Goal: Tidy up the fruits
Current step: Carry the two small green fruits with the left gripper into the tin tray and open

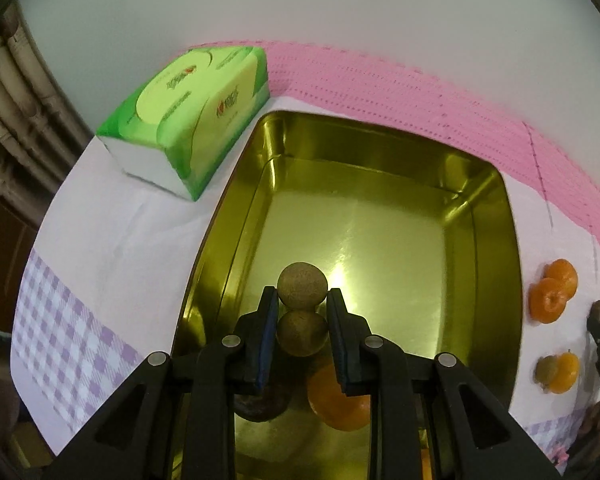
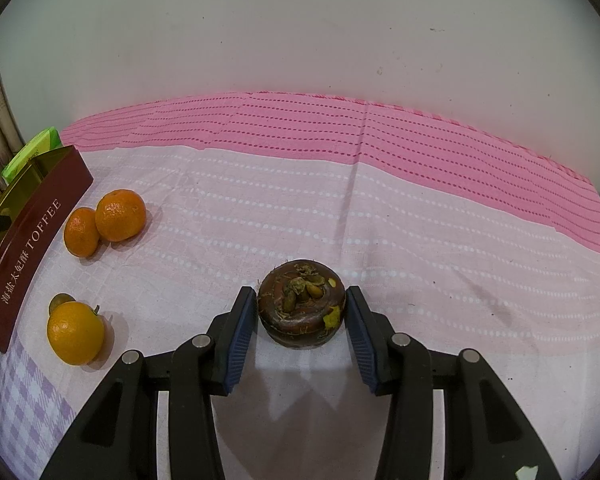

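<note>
Left gripper (image 1: 302, 312) has its fingers (image 1: 269, 332) clamped on a pair of little tan round fruits (image 1: 302, 320), one stacked right on the other, held above the open gold tin (image 1: 488, 248). Under the fingers, down in the tin, there's an orange (image 1: 336, 404) and something dark and round (image 1: 260, 408) that I can't really make out. Off to the tin's right on the desk cloth (image 1: 100, 240) sit more oranges. Further back on the left, a green tissue pack (image 1: 188, 120) lies just beside the tin's far corner.

On the right side, the right gripper (image 2: 301, 312) has its fingers (image 2: 240, 328) around a dark brown squat fruit (image 2: 302, 308) with a crusty top, sitting on the cloth. The pads look pressed on both sides of it, so it's gripped. To the left, one orange (image 2: 75, 332) is near, with a small dark thing just behind it, and a pair of oranges (image 2: 108, 224) touch each other farther back, all beside the tin's maroon "TOFFEE" wall (image 2: 32, 240). The pink band of cloth (image 2: 380, 136) meets the wall at the back.
</note>
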A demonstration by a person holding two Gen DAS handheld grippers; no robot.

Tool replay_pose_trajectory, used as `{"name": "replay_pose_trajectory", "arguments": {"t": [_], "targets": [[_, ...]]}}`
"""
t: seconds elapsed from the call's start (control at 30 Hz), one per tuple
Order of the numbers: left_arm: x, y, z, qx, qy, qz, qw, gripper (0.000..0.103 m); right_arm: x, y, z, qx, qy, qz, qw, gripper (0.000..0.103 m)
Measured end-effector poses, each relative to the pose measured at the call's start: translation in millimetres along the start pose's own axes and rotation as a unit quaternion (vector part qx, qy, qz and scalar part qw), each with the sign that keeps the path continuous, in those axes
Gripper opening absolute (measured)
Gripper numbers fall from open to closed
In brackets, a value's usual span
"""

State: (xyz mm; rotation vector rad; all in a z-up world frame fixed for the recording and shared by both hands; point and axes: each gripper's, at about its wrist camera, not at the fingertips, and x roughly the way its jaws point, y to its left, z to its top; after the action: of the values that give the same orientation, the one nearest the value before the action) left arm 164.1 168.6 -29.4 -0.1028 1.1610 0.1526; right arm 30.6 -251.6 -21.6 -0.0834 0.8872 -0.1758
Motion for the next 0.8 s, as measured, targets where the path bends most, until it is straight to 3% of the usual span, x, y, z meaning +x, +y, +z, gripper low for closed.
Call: {"name": "replay_pose_trajectory", "arguments": {"t": [0.53,0.63,0.7,0.8], "targets": [[9.1,-4.1,-13.9,0.008,0.017,0.018,0.9997,0.027,0.3,-0.1,0.1,-0.001,0.0,-0.002,1.0,0.044],[4.2,-5.2,-15.3,0.009,0.013,0.018,0.9997,0.033,0.5,-0.7,0.1,-0.001,0.0,-0.001,1.0,0.044],[1.8,-1.8,-15.7,0.008,0.004,0.017,0.9998,0.045,0.4,0.3,0.1,-0.001,0.0,-0.001,1.0,0.045],[-10.4,-0.9,-19.1,0.012,-0.015,0.015,0.9997,0.053,0.5,0.0,0.1,-0.002,0.0,-0.002,1.0,0.045]]}}
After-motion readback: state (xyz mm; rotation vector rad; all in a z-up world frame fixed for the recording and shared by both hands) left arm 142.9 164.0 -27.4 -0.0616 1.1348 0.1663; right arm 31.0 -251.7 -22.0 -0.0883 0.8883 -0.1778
